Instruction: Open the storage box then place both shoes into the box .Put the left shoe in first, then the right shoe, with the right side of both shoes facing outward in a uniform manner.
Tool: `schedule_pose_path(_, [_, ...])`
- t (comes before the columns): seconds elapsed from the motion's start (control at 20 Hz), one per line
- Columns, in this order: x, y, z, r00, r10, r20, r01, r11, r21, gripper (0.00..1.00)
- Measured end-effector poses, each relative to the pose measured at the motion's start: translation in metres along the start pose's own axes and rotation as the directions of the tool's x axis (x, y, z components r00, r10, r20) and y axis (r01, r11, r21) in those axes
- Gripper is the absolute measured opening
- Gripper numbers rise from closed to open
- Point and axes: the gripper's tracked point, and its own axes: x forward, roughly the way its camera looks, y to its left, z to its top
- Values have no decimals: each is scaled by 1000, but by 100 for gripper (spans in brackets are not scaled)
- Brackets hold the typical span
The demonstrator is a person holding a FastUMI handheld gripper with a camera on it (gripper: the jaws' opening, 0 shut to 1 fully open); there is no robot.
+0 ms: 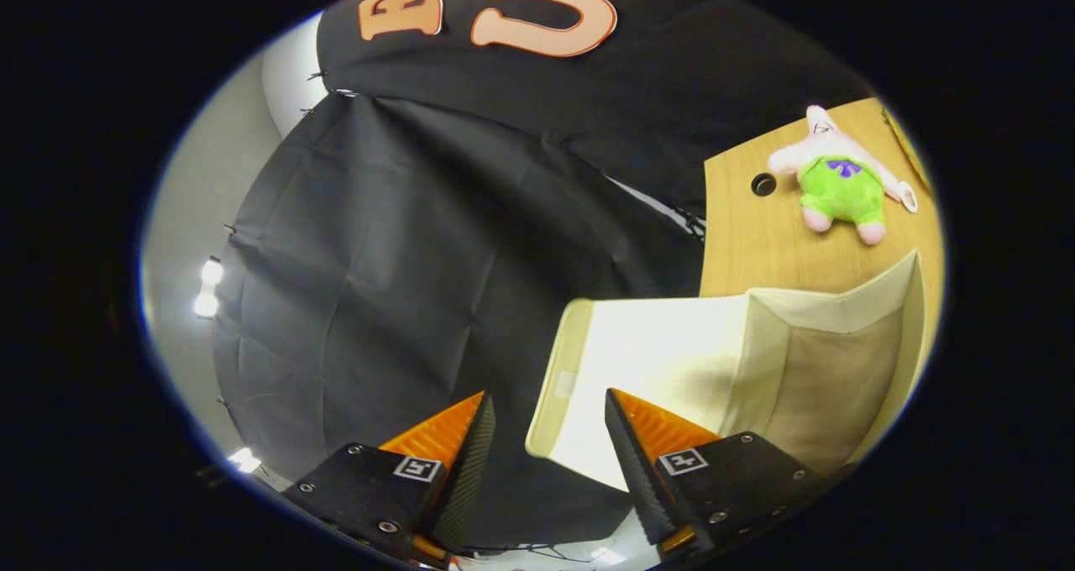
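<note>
The cream storage box stands open on the wooden table, seen tilted, its beige inside showing. Its lid is swung out wide, and the lid's free edge reaches just ahead of one finger. My gripper is open with nothing between its fingers. Beyond the fingers hangs the black booth cloth.
A pink and green plush toy lies on the wooden table beyond the box, next to a round cable hole. The black cloth wall hangs beside the table. Bright lamps shine at the far side.
</note>
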Motion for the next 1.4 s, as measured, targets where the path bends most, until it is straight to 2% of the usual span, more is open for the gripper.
schedule_pose_path(0.2, [-47, -68, 27, 978, -190, 90, 199, 975, -101, 84])
schedule_pose_path(0.35, [-92, -121, 38, 934, -318, 160, 340, 931, -132, 87])
schedule_pose_path(0.5, [-140, -179, 48, 860, -462, 216, 497, 854, -156, 89])
schedule_pose_path(0.6, [-168, -223, 48, 788, -567, 239, 609, 776, -168, 91])
schedule_pose_path(0.7, [-201, -264, 31, 734, -640, 226, 677, 717, -166, 92])
schedule_pose_path(0.9, [-237, -319, -14, 676, -720, 157, 737, 658, -154, 92])
schedule_pose_path(1.1, [-248, -361, -66, 642, -765, 56, 761, 626, -170, 86])
schedule_pose_path(1.25, [-243, -387, -91, 635, -773, -1, 765, 629, -140, 82])
schedule_pose_path(1.4, [-236, -398, -98, 667, -745, -12, 742, 665, -81, 74])
